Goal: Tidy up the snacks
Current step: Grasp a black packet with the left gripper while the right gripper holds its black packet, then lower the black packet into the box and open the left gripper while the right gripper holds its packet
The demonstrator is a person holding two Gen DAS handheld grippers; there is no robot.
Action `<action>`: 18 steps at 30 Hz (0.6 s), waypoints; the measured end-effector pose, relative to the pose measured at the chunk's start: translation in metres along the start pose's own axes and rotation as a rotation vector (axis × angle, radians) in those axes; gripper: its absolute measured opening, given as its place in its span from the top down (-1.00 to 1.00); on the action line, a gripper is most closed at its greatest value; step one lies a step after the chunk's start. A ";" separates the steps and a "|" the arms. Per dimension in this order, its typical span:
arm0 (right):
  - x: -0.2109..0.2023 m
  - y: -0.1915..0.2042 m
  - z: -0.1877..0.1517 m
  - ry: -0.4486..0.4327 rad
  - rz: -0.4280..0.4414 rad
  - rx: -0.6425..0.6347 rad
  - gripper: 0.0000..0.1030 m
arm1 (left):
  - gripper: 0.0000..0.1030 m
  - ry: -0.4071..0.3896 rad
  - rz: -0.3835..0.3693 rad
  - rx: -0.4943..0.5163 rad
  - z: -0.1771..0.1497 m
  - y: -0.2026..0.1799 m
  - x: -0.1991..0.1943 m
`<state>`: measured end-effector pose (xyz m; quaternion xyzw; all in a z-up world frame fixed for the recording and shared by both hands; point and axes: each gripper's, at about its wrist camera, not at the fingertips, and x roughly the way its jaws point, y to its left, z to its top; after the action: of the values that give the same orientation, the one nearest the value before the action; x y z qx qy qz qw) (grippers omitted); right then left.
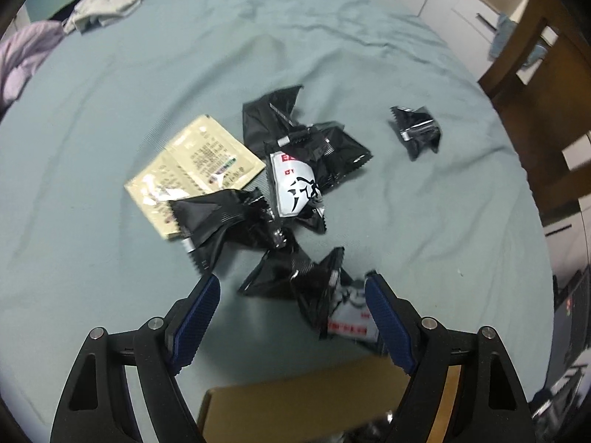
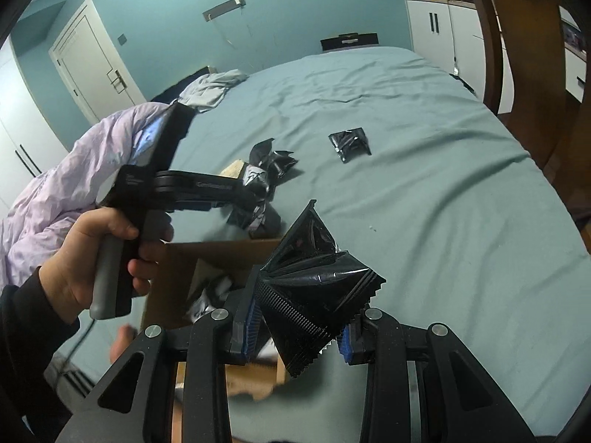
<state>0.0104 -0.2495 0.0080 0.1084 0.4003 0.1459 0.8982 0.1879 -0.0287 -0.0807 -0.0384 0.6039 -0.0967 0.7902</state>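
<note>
Black foil, creased and saw-edged, fills the near part of the right wrist view: a black snack packet [image 2: 314, 280] is clamped between the blue pads of the right gripper [image 2: 295, 336], its upper corner standing up above the fingers. Just behind and to the left of it lies an open cardboard box [image 2: 177, 269] on the near edge of the bed [image 2: 443, 203], with a black-and-silver packet [image 2: 210, 295] visible inside.

From the left wrist, the left gripper [image 1: 291, 299] has its jaws wide apart with nothing pressed between them; it points steeply down over the bed. A black-and-white packet [image 1: 343, 317] lies on the sheet between and just ahead of the blue pads [image 1: 199, 313], close to the right-hand one, without touching either as far as can be told. The rim of the box shows at the bottom of this view, below the fingers.

Further on, toward the middle of the bed, sits a heap of black packets [image 1: 314, 147] partly overlapping a beige sachet [image 1: 195, 170] with small print. One lone black packet [image 1: 417, 131] lies well apart, toward the right edge of the bed.

Only the right wrist view shows the person's left hand [image 2: 92, 258] gripping the other tool's handle, a dark sleeve, a lilac duvet [image 2: 55, 192] along the left edge, and the door in the teal wall beyond.
</note>
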 end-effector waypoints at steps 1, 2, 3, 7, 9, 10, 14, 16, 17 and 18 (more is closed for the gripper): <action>0.005 0.004 -0.002 0.002 -0.009 -0.007 0.38 | -0.59 0.022 0.008 -0.009 0.003 -0.001 0.008; 0.010 0.006 -0.001 0.007 -0.015 -0.011 0.38 | -0.59 0.034 0.017 -0.010 0.004 -0.001 0.013; 0.015 0.010 -0.001 0.012 -0.012 -0.012 0.38 | -0.58 0.049 0.033 -0.007 0.005 -0.002 0.019; 0.021 0.015 0.000 0.007 -0.003 -0.021 0.38 | -0.11 0.085 0.057 0.028 0.001 -0.005 0.036; 0.021 0.018 -0.001 -0.007 -0.017 -0.038 0.38 | 0.05 0.047 0.054 0.043 -0.002 -0.006 0.030; 0.021 0.018 -0.001 -0.012 -0.021 -0.044 0.38 | 0.17 0.038 0.041 0.046 -0.003 -0.007 0.028; 0.020 0.019 -0.004 -0.023 -0.044 -0.055 0.38 | 0.33 -0.019 0.051 0.055 -0.014 -0.008 0.009; 0.020 0.018 -0.005 -0.016 -0.044 -0.044 0.38 | 0.34 -0.049 0.043 0.044 -0.018 -0.008 -0.005; 0.020 0.017 -0.005 -0.015 -0.044 -0.036 0.38 | 0.35 -0.074 0.046 0.044 -0.021 -0.007 -0.016; 0.020 0.017 -0.004 -0.015 -0.043 -0.032 0.38 | 0.35 -0.097 0.048 0.048 -0.022 -0.007 -0.026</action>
<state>0.0167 -0.2268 -0.0032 0.0864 0.3936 0.1320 0.9057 0.1592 -0.0290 -0.0606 -0.0099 0.5632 -0.0902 0.8213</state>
